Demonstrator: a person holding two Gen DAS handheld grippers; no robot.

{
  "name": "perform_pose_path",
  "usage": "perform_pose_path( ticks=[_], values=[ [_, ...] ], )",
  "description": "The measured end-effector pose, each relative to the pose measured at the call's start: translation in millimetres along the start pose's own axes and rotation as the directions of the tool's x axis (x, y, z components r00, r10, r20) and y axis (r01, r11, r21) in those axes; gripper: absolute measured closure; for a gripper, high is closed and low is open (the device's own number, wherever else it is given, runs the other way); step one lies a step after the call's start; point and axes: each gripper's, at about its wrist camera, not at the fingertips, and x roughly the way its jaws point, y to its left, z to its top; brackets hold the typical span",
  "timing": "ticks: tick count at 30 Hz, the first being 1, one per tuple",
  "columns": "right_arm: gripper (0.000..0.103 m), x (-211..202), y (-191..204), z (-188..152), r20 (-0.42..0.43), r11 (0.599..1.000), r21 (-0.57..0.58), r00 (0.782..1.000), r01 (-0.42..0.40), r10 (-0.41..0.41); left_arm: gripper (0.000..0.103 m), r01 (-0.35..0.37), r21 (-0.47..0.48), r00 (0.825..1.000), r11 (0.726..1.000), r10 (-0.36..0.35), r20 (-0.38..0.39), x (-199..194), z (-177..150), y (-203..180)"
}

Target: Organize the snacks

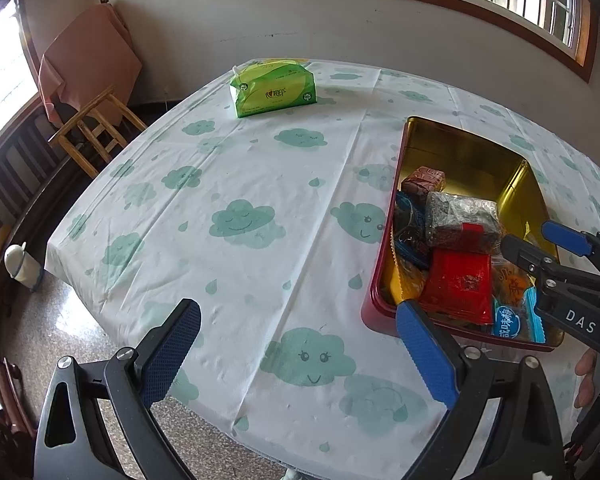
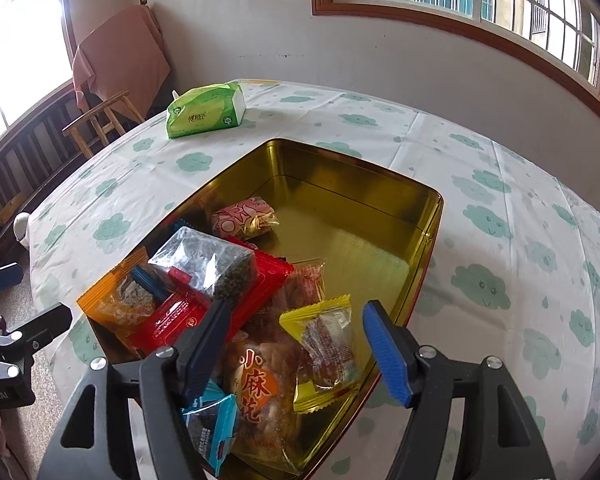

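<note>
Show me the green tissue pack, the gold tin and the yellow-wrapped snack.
green tissue pack (image 2: 206,110), right wrist view, front face.
gold tin (image 2: 340,216), right wrist view, bare floor.
yellow-wrapped snack (image 2: 324,354), right wrist view, clear middle.

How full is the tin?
Partly full: the tin has snack packets piled at its near end, while the far end shows bare gold floor.

Tin (image 2: 380,184) on the tabletop (image 1: 260,168), right of centre. Snack packets (image 2: 228,300) piled in the tin's near half; far half bare. Tissue pack (image 1: 274,88) at the tabletop's far side, well apart from the tin. Stool (image 1: 96,128) beyond the left edge, by the wall.
</note>
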Motion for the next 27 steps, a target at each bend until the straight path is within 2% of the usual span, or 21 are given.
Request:
perform_pose_path(
  ticks=[7, 14, 27],
  values=[
    [0.022, -33.0, -0.8, -6.4, 0.049, 1.0, 0.028, 0.999, 0.009, -0.011, 0.006, 0.009, 0.016, 1.0, 1.0, -0.009, 0.005, -7.3, 0.0, -9.4],
    [0.022, -52.0, -11.7, -30.1, 0.017, 0.997, 0.054, 0.998, 0.058, -0.059, 0.006, 0.022, 0.043, 1.0, 0.999, -0.023, 0.006, -14.1, -2.3, -23.9],
    [0.022, -61.1, -21.4, -58.8, -0.028, 0.993, 0.1, 0.997, 0.069, -0.067, 0.006, 0.042, 0.093, 0.999, 0.995, -0.042, 0.0, -20.1, -7.6, -50.8]
  ],
)
